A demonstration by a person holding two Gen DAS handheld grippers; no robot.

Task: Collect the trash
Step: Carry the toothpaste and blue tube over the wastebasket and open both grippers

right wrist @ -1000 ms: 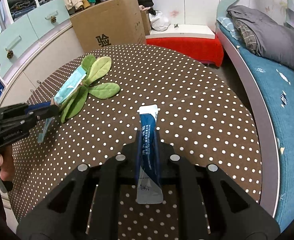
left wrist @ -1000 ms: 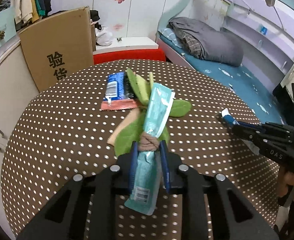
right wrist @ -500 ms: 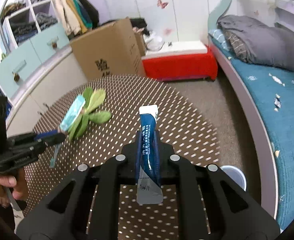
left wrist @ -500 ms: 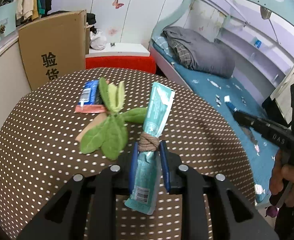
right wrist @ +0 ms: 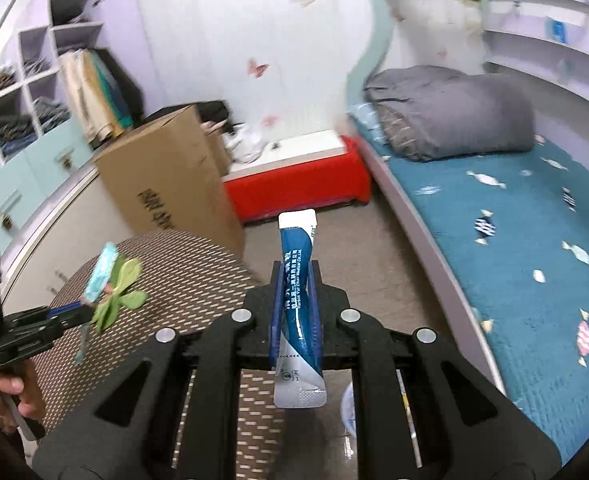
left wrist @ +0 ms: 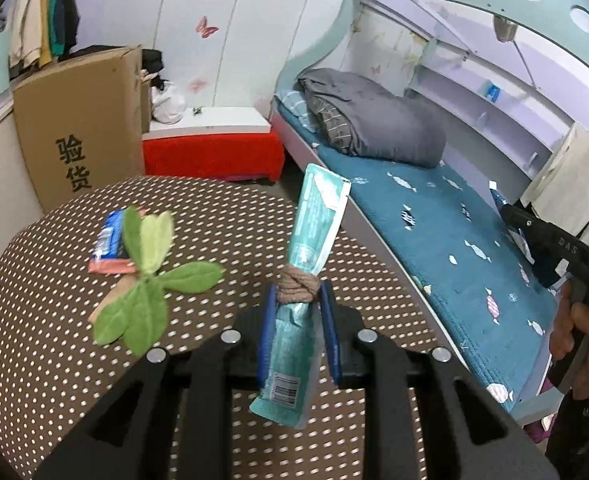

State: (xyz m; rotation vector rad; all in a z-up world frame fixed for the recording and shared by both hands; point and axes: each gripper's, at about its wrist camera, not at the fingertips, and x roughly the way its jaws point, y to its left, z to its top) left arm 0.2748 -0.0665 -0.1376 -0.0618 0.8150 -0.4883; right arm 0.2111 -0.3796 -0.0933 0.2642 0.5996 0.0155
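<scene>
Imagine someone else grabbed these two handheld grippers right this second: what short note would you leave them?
Left gripper: shut on a teal wrapper knotted with a brown string, held above the dotted table.
Right gripper: shut on a blue sachet, held out past the table edge, over the floor.
Done: both pieces are picked up.
Left: a blue-and-pink wrapper lies on the table, partly under the green felt leaves. A pale round container, possibly the bin, shows on the floor under the right gripper; drop both pieces there, then fetch the last wrapper.

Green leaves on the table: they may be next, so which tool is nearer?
Left. The left tool is just right of the leaves; the right tool is past the table's edge.
</scene>
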